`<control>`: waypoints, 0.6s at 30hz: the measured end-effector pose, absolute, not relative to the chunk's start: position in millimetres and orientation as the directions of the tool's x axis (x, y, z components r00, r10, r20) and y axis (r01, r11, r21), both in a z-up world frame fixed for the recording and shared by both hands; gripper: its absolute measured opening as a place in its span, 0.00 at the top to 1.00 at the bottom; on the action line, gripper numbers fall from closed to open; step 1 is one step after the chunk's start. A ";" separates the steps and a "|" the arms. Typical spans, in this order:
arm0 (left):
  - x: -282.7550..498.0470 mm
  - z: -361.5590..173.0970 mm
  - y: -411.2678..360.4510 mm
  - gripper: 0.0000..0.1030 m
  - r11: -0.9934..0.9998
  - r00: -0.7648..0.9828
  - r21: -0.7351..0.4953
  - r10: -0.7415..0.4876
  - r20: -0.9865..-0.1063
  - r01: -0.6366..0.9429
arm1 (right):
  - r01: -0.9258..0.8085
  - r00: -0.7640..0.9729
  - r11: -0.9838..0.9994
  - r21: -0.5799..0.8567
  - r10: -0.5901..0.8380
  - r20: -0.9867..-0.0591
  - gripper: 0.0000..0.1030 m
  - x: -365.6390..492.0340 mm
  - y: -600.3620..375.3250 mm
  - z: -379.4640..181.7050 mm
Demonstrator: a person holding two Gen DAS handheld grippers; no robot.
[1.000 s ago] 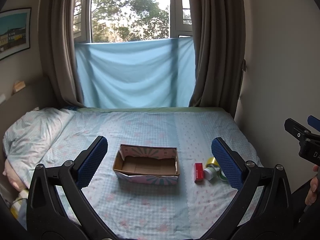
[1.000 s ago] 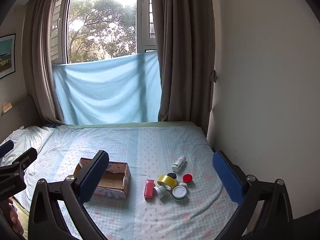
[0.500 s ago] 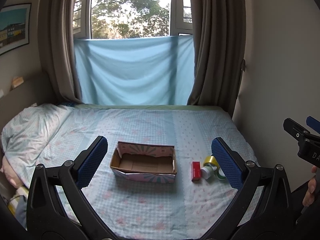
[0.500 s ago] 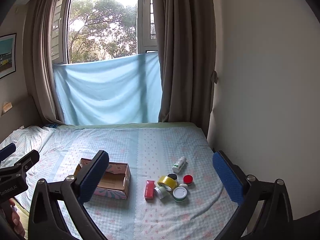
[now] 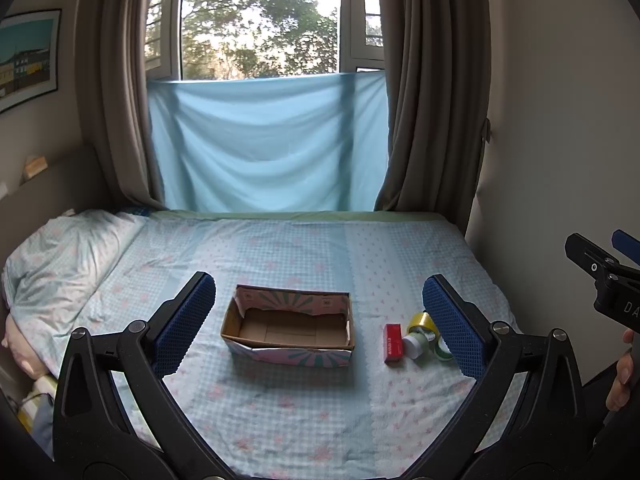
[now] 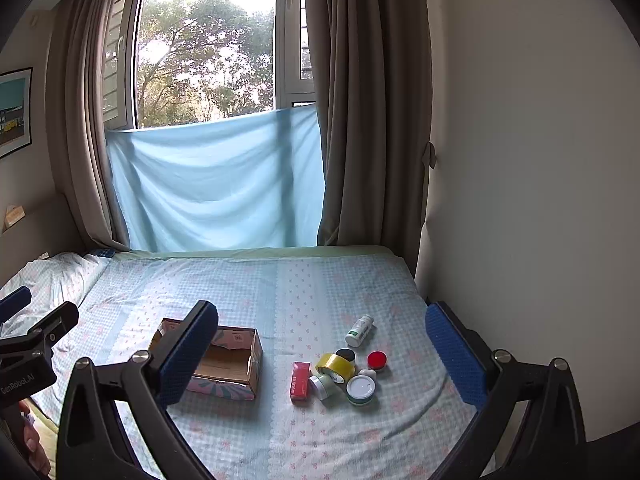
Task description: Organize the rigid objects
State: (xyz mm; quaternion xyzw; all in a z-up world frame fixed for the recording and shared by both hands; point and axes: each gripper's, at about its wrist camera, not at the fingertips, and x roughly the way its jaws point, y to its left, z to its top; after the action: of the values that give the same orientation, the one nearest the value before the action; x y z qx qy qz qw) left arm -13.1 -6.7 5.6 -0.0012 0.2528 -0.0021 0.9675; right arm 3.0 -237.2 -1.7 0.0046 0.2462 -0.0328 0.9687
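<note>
An open, empty cardboard box (image 5: 289, 326) sits on the bed; it also shows in the right wrist view (image 6: 228, 360). To its right lies a cluster: a red box (image 6: 300, 381), a yellow tape roll (image 6: 335, 366), a white bottle (image 6: 359, 331), a red-lidded jar (image 6: 377, 360), a white-lidded jar (image 6: 360, 389) and other small jars. The red box (image 5: 393, 342) and tape roll (image 5: 421, 322) show in the left wrist view too. My left gripper (image 5: 318, 324) is open and empty, above the bed's near side in front of the box. My right gripper (image 6: 320, 354) is open and empty, short of the cluster.
The bed (image 5: 320, 252) has a blue checked sheet, with a pillow (image 5: 60, 256) at the left. Curtains and a window stand behind it, and a wall (image 6: 520, 200) runs along its right side. The right gripper's side (image 5: 600, 276) shows at the left view's right edge.
Both grippers have shifted slightly; the box and the cluster sit a little lower and closer in view. Nothing was grasped or moved.
</note>
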 end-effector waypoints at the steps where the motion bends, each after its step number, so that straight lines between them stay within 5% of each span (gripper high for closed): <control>1: -12.9 5.6 -6.6 0.00 1.000 0.872 -0.004 -0.006 -0.489 0.004 | 0.065 0.876 0.998 -0.007 -0.061 -0.478 0.00 2.9 -237.3 -1.6; 18: -9.9 5.2 -8.3 0.00 1.000 0.871 -0.002 -0.007 -0.491 0.007 | 0.063 0.879 0.998 -0.004 -0.057 -0.473 0.00 4.1 -235.2 -0.7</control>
State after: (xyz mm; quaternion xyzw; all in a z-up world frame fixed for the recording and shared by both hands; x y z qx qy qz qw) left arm -9.9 -8.3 5.2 -0.0003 0.2536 -0.0036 0.9673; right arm 4.1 -235.2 -0.7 0.0058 0.2435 -0.0310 0.9694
